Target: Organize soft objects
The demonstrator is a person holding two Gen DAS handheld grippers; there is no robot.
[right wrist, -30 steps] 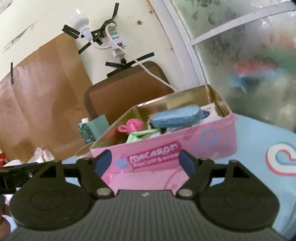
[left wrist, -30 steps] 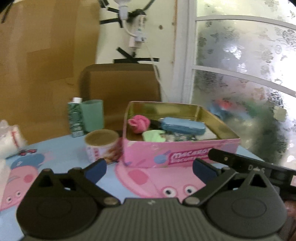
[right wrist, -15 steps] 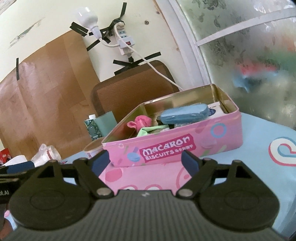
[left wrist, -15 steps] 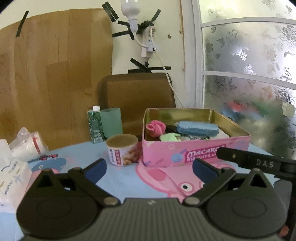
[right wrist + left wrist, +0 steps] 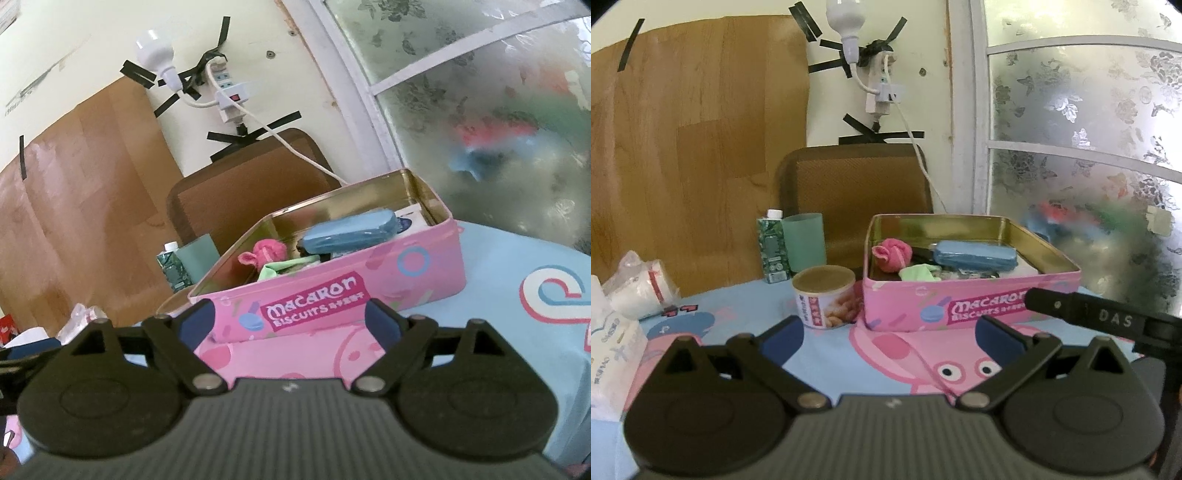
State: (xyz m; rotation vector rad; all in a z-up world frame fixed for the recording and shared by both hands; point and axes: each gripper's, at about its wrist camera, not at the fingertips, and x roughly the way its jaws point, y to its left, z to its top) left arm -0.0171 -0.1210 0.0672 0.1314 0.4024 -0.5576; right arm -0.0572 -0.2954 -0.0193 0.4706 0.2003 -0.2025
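A pink open macaron tin [image 5: 905, 306] [image 5: 424, 284] stands on the table. Inside lie a rolled pink soft item [image 5: 891, 254] [image 5: 264, 254], a light green soft item [image 5: 918, 274] [image 5: 284, 266] and a blue pouch [image 5: 975, 254] [image 5: 351, 230]. My left gripper [image 5: 890, 336] is open and empty, well short of the tin. My right gripper [image 5: 286, 321] is open and empty, close in front of the tin; part of it shows at the right in the left wrist view [image 5: 1108, 321].
A snack can [image 5: 824, 297], a green cup [image 5: 805, 242] and a small green carton [image 5: 771, 245] stand left of the tin. A plastic bag [image 5: 639, 288] and tissue pack [image 5: 611, 354] lie far left. A brown chair back [image 5: 857, 195] stands behind the table.
Both grippers have drawn back from the tin, which looks smaller now. More of the table and wall shows. Both stay open and empty.
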